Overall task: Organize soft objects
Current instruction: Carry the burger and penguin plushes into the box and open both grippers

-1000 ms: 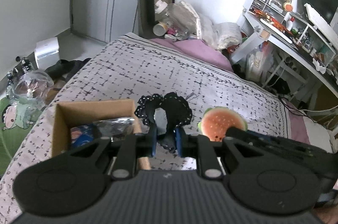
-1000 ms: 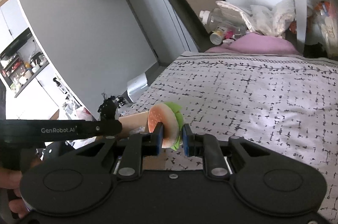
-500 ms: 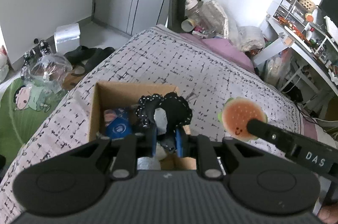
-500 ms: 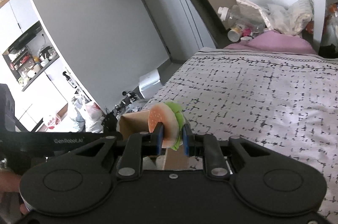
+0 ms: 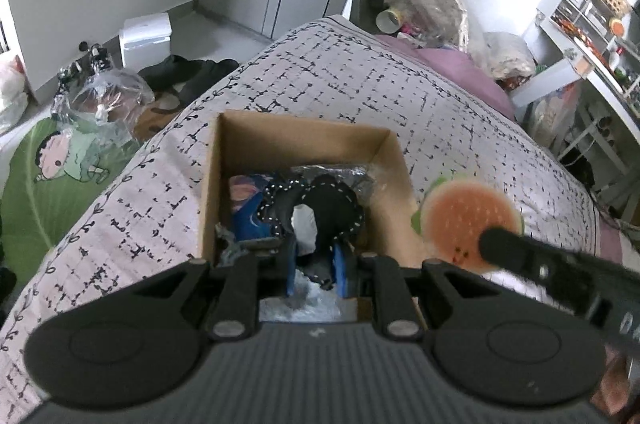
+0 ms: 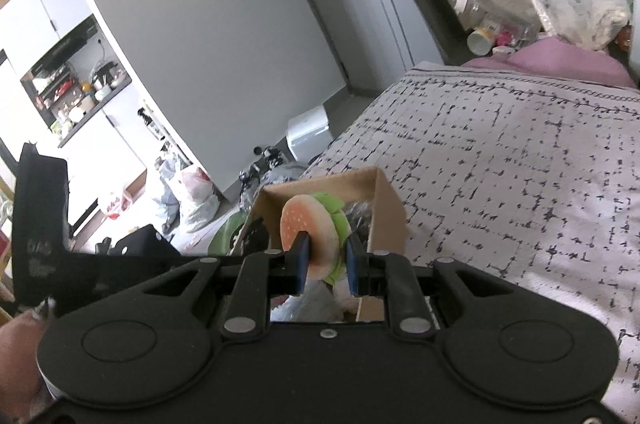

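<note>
Black scalloped fabric piece (image 5: 316,212) pinched between blue pads of left gripper (image 5: 316,274), held over open cardboard box (image 5: 208,191) on patterned bedspread (image 5: 400,91). Box holds blue item (image 5: 248,224) and crinkled plastic. Burger plush (image 5: 468,224) hangs just right of box, right gripper's dark arm across it.

Right wrist view: right gripper (image 6: 326,270) clamped on burger plush (image 6: 308,232), bun facing left, green layer to right. Box (image 6: 386,212) directly behind and below plush. Left gripper's body (image 6: 80,264) at left edge.

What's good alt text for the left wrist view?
The left gripper holds a black scalloped fabric piece over an open cardboard box on a patterned bed. Beside the box, the right gripper's finger crosses a plush burger.
</note>
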`<state>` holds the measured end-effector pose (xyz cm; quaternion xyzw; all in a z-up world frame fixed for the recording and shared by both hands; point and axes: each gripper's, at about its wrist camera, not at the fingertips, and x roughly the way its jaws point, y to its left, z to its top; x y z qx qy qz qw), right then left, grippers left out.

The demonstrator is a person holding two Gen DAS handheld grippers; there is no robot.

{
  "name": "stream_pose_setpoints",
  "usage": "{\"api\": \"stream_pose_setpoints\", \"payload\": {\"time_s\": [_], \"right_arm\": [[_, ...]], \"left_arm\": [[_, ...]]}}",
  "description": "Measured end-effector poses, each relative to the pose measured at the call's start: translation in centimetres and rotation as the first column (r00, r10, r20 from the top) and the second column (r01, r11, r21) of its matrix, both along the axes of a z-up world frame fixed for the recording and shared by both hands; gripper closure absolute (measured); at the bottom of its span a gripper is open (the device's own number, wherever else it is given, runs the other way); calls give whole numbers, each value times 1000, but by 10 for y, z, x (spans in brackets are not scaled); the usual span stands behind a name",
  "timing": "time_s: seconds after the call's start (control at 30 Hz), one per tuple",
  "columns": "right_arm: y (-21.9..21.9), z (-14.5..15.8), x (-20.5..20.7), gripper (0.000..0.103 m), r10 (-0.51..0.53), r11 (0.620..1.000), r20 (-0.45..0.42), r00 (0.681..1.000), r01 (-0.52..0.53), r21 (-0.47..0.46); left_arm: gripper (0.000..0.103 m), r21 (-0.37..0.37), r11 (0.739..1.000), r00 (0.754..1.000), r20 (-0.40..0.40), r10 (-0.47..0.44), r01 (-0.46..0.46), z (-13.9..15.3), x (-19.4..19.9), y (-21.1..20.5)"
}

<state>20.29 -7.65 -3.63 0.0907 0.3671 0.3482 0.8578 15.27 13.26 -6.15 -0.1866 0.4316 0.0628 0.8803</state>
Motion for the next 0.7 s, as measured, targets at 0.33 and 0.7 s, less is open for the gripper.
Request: {"api": "stream_pose_setpoints", "payload": {"time_s": [0.33, 0.7], "right_arm": [[7, -9, 2, 84, 10, 1000, -23, 1000, -10, -22], [20, -14, 0, 78, 14, 997, -30, 999, -16, -74]], "left_arm": [[52, -5, 999, 999, 16, 38, -38, 2, 4, 10], [42, 4, 998, 998, 8, 58, -58, 4, -11, 7]]}}
